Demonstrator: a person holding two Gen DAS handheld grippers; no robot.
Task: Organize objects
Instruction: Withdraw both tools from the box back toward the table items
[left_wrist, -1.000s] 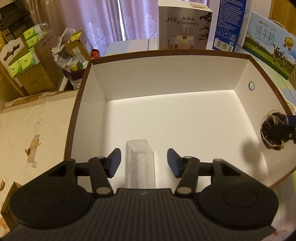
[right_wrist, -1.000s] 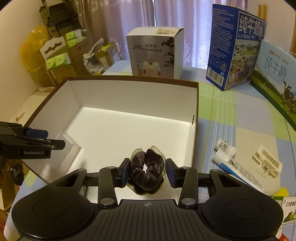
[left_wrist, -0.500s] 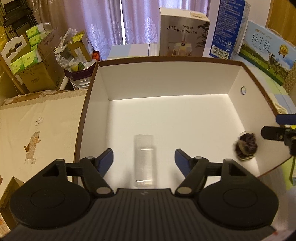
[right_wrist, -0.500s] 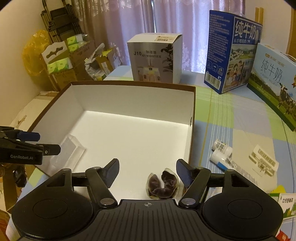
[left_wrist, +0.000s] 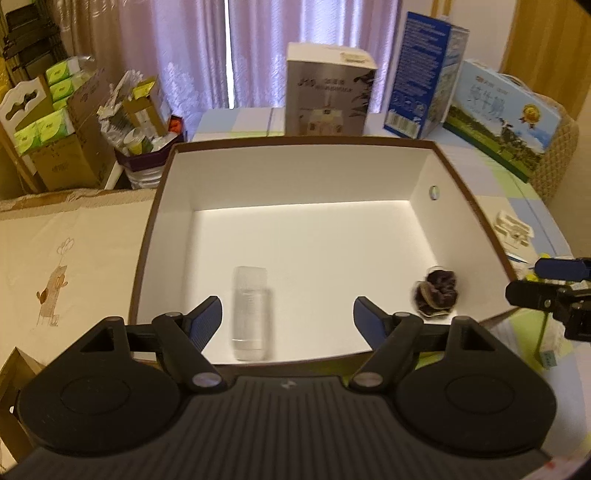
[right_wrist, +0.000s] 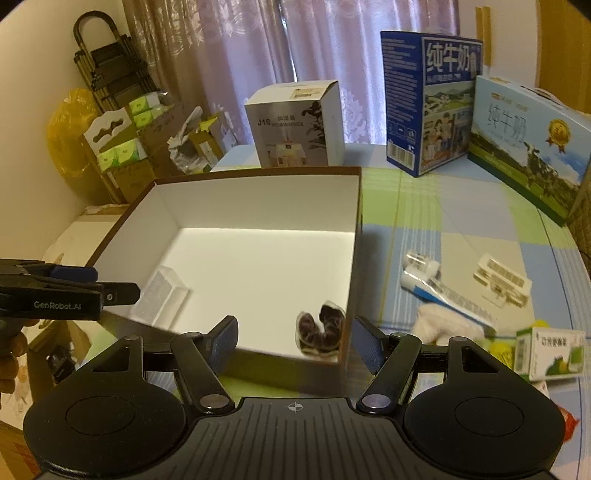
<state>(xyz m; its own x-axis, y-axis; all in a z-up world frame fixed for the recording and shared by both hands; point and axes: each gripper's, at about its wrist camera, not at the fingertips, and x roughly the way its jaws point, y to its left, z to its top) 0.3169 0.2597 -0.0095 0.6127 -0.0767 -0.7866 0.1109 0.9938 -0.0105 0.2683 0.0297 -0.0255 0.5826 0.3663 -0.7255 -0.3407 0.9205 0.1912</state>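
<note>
Purple curtains and stacked cartons back your checked surface, where the white-lined box stands open with two things already inside. Your left gripper is spread wide and holds nothing; the clear plastic case lies on the box floor just ahead, between its fingers but touching neither. Your right gripper is likewise spread and empty, poised over the near rim, with the dark scrunchie in its clear pack resting at the box's near right corner, at about 12 o'clock from the fingertips. Outside the box, at 2 o'clock in the right wrist view, the blue-and-white tube, a small white bottle, a white clip pack and a green-and-white carton lie close together. I judge the tube light, soft and a little slippery: pinch it across its middle, not the tapering end, and squeeze gently. The carton looks light but crushable, so take it across its narrow faces. The clip pack looks flat and stiff, so grip it by an edge.
</note>
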